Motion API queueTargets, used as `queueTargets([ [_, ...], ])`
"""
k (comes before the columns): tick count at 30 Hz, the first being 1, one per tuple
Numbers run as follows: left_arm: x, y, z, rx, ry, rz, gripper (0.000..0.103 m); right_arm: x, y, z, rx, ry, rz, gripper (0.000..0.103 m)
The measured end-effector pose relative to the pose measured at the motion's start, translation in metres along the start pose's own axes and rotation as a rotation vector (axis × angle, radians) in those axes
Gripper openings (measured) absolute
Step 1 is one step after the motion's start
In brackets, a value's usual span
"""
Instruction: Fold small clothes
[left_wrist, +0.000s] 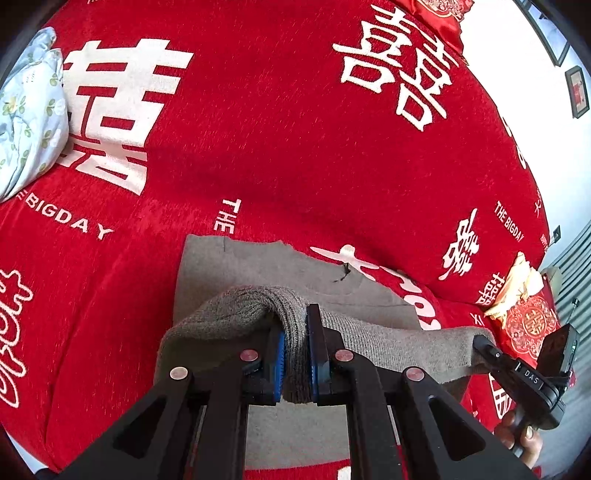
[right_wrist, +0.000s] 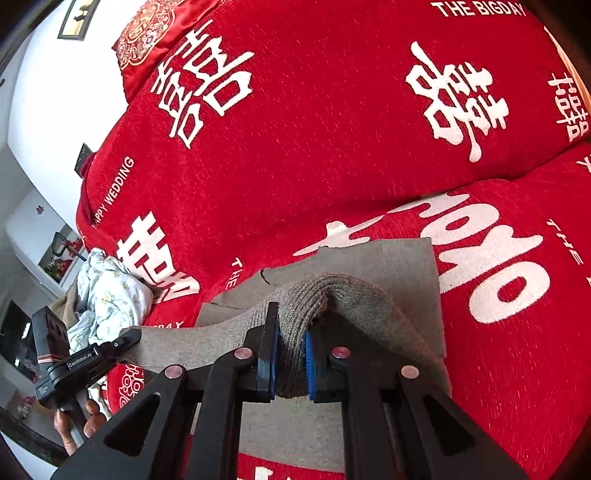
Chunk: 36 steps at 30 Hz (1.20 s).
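A grey knit garment (left_wrist: 236, 266) lies on the red sofa cover (left_wrist: 280, 129), its near ribbed hem lifted off the flat part. My left gripper (left_wrist: 295, 332) is shut on the left end of that hem, the fabric bunched between its blue pads (left_wrist: 277, 365). My right gripper (right_wrist: 290, 332) is shut on the right end of the same hem; it also shows in the left wrist view (left_wrist: 484, 343) at the far right. The garment (right_wrist: 388, 258) stretches between both grippers. The left gripper shows in the right wrist view (right_wrist: 129, 338) at the left.
A crumpled pale floral cloth (left_wrist: 29, 110) lies at the sofa's left end, also in the right wrist view (right_wrist: 107, 291). Red embroidered cushions (left_wrist: 532, 325) and a cream cloth (left_wrist: 517, 280) sit at the right end. The sofa back rises behind the garment.
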<state>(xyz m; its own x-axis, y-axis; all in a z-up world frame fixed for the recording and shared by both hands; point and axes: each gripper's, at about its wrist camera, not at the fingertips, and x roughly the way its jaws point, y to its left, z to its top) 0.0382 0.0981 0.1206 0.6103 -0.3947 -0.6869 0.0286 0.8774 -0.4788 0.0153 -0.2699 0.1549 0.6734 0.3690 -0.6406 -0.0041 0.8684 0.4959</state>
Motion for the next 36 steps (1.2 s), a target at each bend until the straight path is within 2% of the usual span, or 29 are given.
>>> queueTargets([
  [21,0.058,-0.003,0.033,0.005,0.056,0.037,0.011,0.055,-0.022,0.030,0.045,0.052,-0.062,0.012],
  [36,0.124,0.026,0.038,-0.032,0.143,0.084,0.011,0.112,-0.046,0.038,0.093,0.121,-0.106,0.012],
])
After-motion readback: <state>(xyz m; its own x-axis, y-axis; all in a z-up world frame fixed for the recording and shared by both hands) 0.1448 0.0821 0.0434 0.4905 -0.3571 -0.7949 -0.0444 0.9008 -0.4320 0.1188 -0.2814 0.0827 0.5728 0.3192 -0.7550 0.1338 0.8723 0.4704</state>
